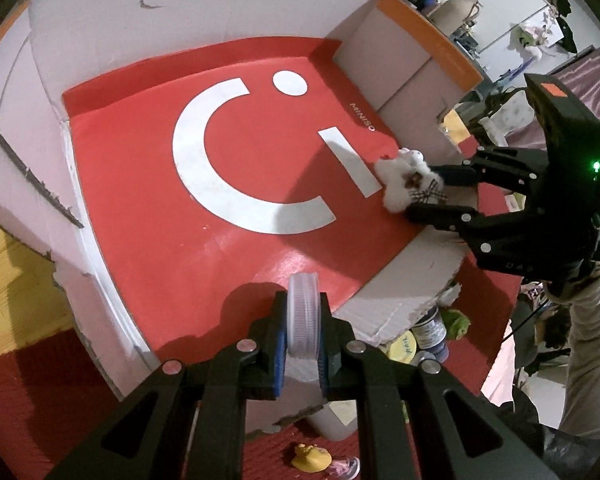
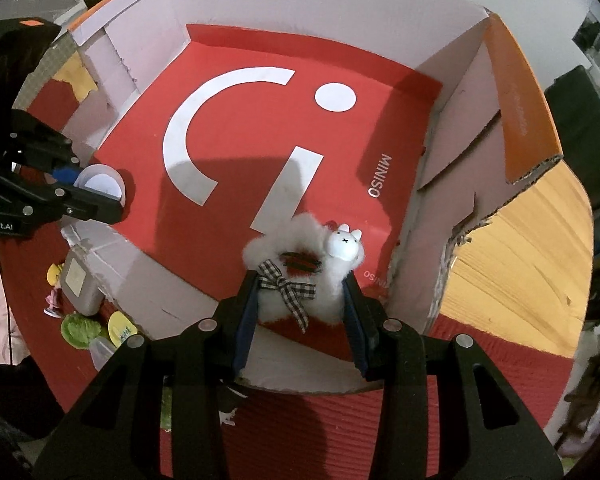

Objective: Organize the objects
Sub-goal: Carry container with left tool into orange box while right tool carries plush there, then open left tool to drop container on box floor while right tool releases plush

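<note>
1. Inside the open cardboard box (image 2: 452,92), a red sheet (image 2: 236,136) printed with a white smiley is laid flat on the floor.
2. Over its near edge, a fluffy white toy (image 2: 300,276) is clamped by the right gripper (image 2: 302,312).
3. A ridged white lid (image 1: 303,314) is pinched on edge by the left gripper (image 1: 302,344), above the sheet.
4. Outside the box, small toys are seen on a red mat (image 2: 340,432).

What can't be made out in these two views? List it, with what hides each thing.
- Small round container, left wrist view: the left gripper covers its lower part.
- Fluffy white toy, right wrist view: the right gripper hides its sides.
- Yellow duck, left wrist view: partly behind the left gripper's frame.
- Items beside the box, right wrist view: too small to identify.
</note>
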Demonstrator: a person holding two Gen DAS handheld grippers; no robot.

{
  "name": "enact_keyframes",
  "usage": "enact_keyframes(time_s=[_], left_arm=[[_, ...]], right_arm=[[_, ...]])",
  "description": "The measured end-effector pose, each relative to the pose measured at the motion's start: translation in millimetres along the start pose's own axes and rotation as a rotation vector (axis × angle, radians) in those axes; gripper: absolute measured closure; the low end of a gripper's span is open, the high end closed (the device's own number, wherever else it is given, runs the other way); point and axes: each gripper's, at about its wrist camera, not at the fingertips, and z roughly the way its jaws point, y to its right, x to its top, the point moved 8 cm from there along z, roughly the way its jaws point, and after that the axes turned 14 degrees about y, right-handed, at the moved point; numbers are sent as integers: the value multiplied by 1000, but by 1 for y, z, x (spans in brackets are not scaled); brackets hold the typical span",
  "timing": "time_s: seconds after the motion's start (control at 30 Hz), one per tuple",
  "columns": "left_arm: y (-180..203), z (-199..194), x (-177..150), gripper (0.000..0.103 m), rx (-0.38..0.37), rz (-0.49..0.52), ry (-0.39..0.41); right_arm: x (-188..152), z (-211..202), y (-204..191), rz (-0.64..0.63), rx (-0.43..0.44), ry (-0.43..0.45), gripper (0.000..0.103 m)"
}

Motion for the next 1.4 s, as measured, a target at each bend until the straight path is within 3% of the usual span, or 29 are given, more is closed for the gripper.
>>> enact_keyframes(time_s=[0.4,0.57,0.83,1.1,1.33,1.4], left_arm=[[-4,-1,2,90,-2,-5,-19],[-2,-2,2,84,0,-1,-25],[6,-1,1,65,27,50,-23],[5,-4,0,64,55,67,-24],[9,-7,-1,57,77,100,-22],[9,-8,-1,57,83,101,-21]], right_arm=[[-6,-4,-3,-38,-15,-15,63],[-9,-7,-3,-36,-17,-19,63],[-13,-14,-3,-35,-33,-21,61],[-15,-25,-2,-53,-59,-18,55],[-18,-30,-4,-64,-60,-16,53],[-19,-34,-5,-64,-58,-12,48]])
